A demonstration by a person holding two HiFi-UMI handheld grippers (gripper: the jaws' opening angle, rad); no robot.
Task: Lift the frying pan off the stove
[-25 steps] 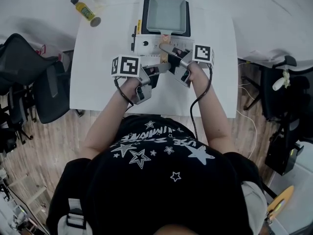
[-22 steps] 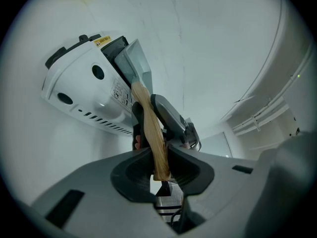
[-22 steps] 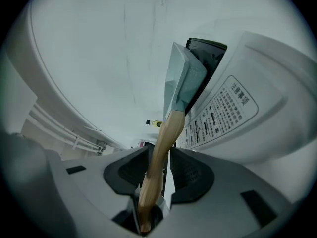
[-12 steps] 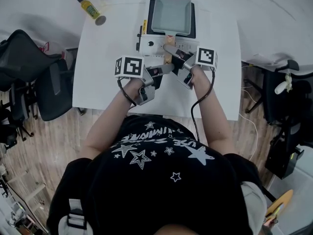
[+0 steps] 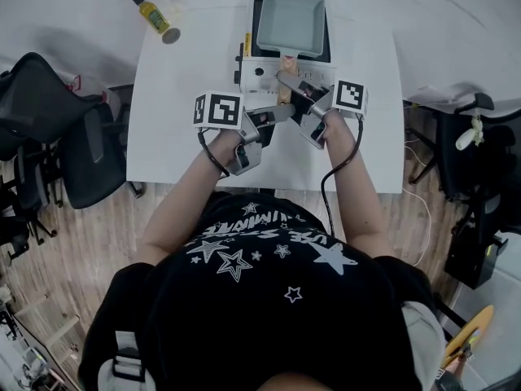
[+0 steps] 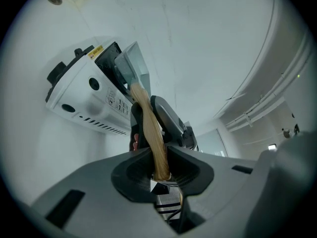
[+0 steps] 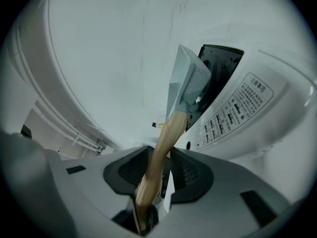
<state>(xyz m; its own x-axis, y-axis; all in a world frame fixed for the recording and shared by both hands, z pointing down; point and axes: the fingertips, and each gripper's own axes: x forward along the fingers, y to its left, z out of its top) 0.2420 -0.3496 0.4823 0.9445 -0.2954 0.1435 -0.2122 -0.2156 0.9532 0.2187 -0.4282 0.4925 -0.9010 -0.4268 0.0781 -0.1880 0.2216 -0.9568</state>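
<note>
Seen from above, a person stands at a white table (image 5: 179,120) with a gripper in each hand. Both grippers meet on the wooden handle (image 5: 283,96) of a grey, rectangular frying pan (image 5: 291,23). The left gripper (image 5: 281,114) is clamped on the handle's near end, its pads pressed to either side of the wood (image 6: 148,128). The right gripper (image 5: 285,78) is closed on the same handle just beyond the left one, nearer the pan. Straight ahead of both grippers, the pan lies over the white stove (image 5: 254,63); whether it touches the burner cannot be told. A bottle (image 5: 155,17) lies far off to the left gripper's left.
</note>
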